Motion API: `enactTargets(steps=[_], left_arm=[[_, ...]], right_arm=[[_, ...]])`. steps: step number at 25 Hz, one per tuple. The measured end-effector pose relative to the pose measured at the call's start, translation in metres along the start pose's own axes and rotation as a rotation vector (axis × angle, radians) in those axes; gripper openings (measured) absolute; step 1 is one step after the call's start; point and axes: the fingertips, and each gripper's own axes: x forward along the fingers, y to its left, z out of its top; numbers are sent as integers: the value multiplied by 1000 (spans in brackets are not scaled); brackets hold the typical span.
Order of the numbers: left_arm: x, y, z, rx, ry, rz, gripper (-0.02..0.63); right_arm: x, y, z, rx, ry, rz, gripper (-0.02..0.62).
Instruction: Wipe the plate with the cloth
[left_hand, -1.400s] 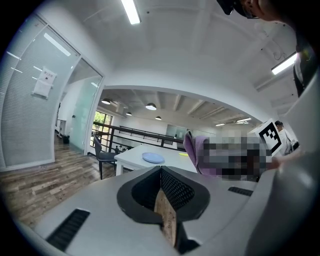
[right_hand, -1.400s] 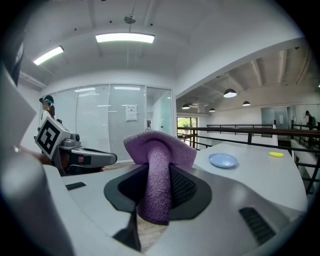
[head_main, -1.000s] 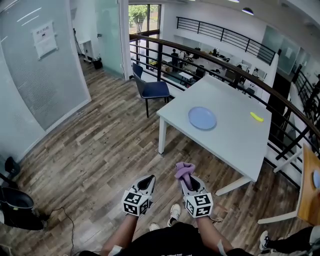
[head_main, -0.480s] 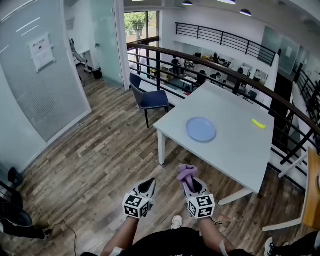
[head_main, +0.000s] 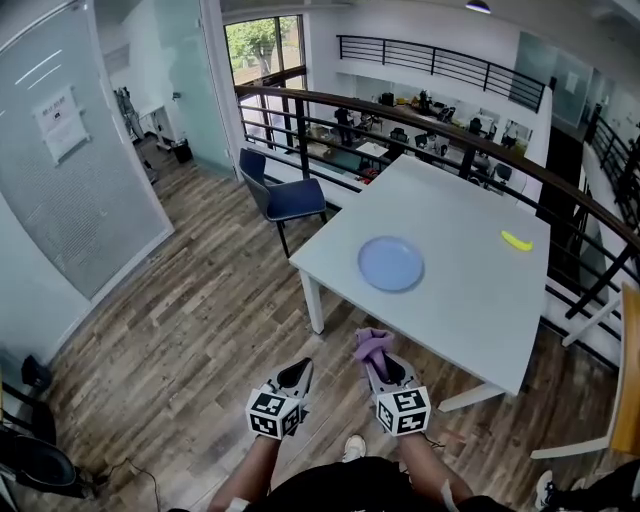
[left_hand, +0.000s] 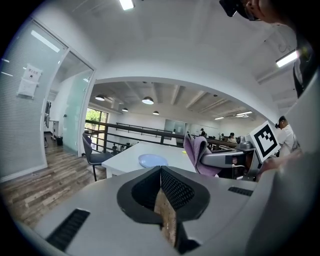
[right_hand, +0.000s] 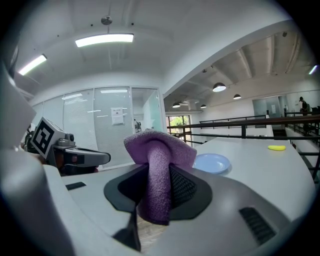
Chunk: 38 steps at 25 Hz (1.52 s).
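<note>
No legible text anywhere; paper notice (head_main: 60, 122) on glass wall (head_main: 105, 225) too small to read.

I get bright, even light: a long white ceiling strip lamp (right_hand: 104, 39) glows above my right gripper (right_hand: 156, 192), and daylight enters a tall glass window (head_main: 262, 45) far ahead. Edges bow and darken; the purple terry cloth (right_hand: 157, 165) seems slightly soft.

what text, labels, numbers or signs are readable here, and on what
None can be read.
The paper sheet on the glass wall: print too small and blurred to read.
The cubes on the left gripper and right gripper: black-and-white square markers only, no letters or numbers.
</note>
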Motion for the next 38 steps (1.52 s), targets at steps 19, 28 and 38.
enactTargets(steps=[19, 28, 38], left_arm=[[88, 7, 12, -28, 60, 15, 12], [142, 58, 31, -9, 51, -35, 12], [190, 122, 70, -26, 44, -82, 12]], right_arm=[[59, -57, 5, 40, 44, 59, 115], [127, -81, 19, 4, 58, -7, 115], [195, -101, 65, -15, 28, -89, 115]])
